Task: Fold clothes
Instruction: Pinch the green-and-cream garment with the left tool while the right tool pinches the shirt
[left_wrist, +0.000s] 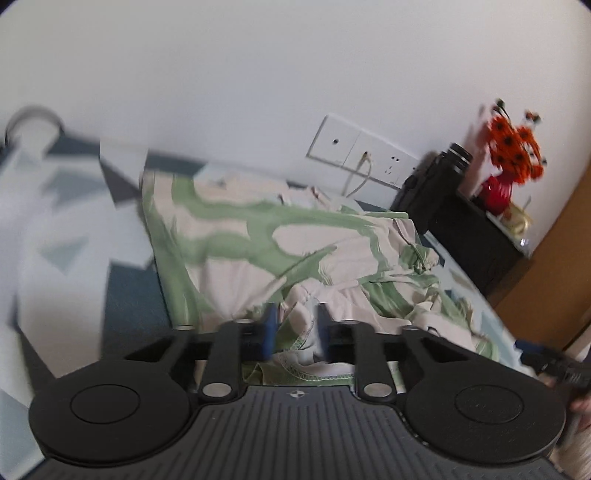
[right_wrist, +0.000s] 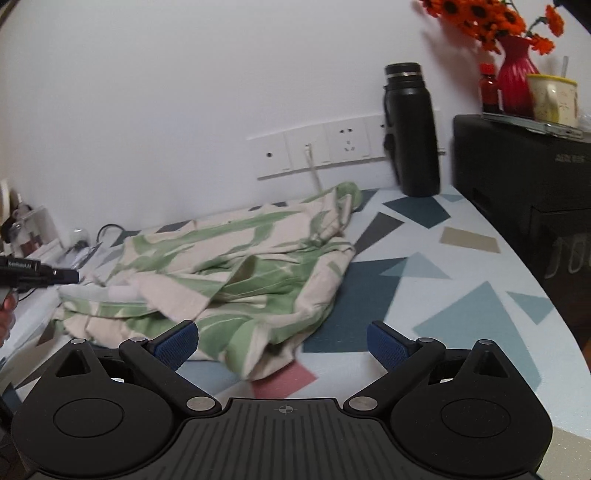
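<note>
Left wrist view shows my left gripper (left_wrist: 295, 328) clamped on a stitched hem of the green-and-cream garment (left_wrist: 258, 236), its blue pads (left_wrist: 269, 325) pressed against a bunched fold of cloth. I see the rest of the garment spread away from the gripper across the bench (left_wrist: 129, 306), which carries a cover printed with blue and grey triangles. At the right edge of that view I catch my right gripper (left_wrist: 550, 363), blurred. From the right wrist view, my right gripper (right_wrist: 282, 341) stands wide apart with nothing between its fingers, hovering just above the near corner of the garment (right_wrist: 229, 266). The garment lies crumpled on the bench (right_wrist: 461, 295), stretching back toward the wall sockets (right_wrist: 325, 149). A black flask (right_wrist: 410, 129) stands near the wall, well apart from the cloth, beside a black cabinet (right_wrist: 517, 177) bearing a red vase (right_wrist: 517, 79) of orange flowers and a mug (right_wrist: 554, 99)
</note>
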